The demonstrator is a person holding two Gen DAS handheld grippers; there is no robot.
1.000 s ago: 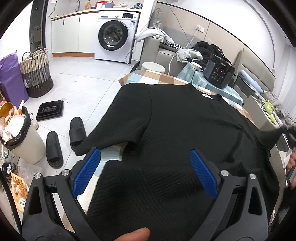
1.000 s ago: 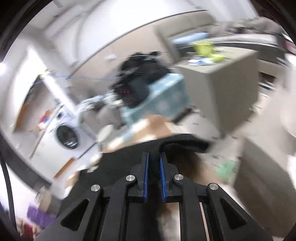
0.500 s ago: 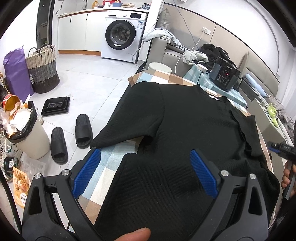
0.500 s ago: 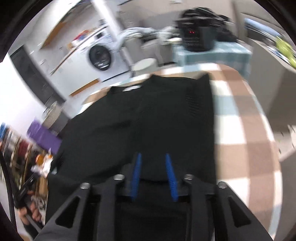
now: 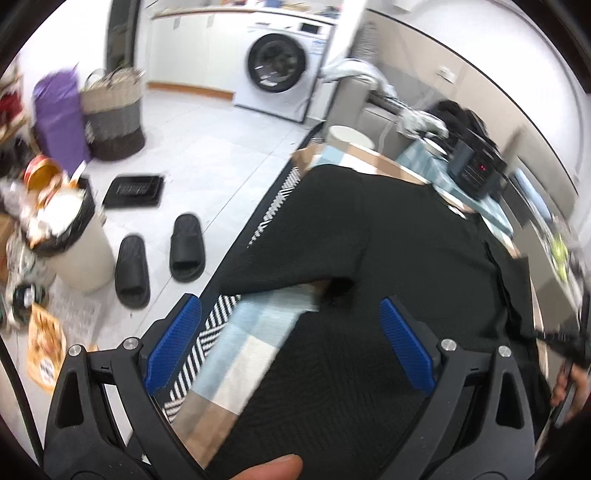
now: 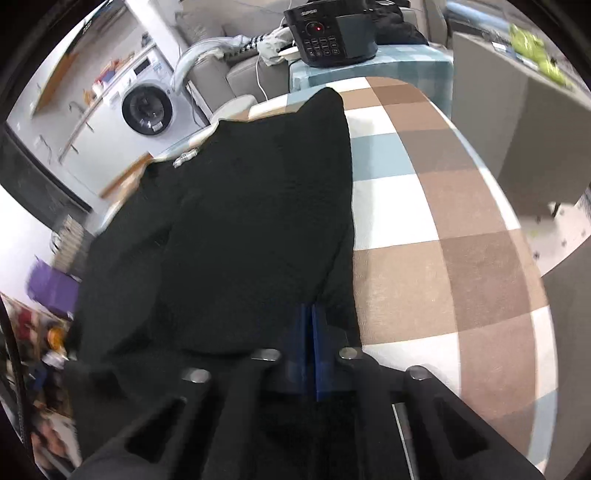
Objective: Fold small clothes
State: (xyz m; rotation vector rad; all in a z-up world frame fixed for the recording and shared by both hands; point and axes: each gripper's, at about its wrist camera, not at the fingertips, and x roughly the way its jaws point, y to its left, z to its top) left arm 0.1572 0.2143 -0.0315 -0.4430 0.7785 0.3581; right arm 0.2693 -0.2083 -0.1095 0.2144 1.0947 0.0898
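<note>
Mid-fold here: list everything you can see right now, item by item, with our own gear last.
black top: one, spread on the checked cloth
checked cloth: one, brown, white and blue, covering the table
cooker: one, black, on the far blue-covered table
washing machine: one, white, far wall
slippers: two, black, on the floor
bin: one, beige, overfull, floor left
basket: one, woven, beside a purple bag
left tongs: open, above the top
right tongs: shut, at the top's right edge; grip unclear
</note>
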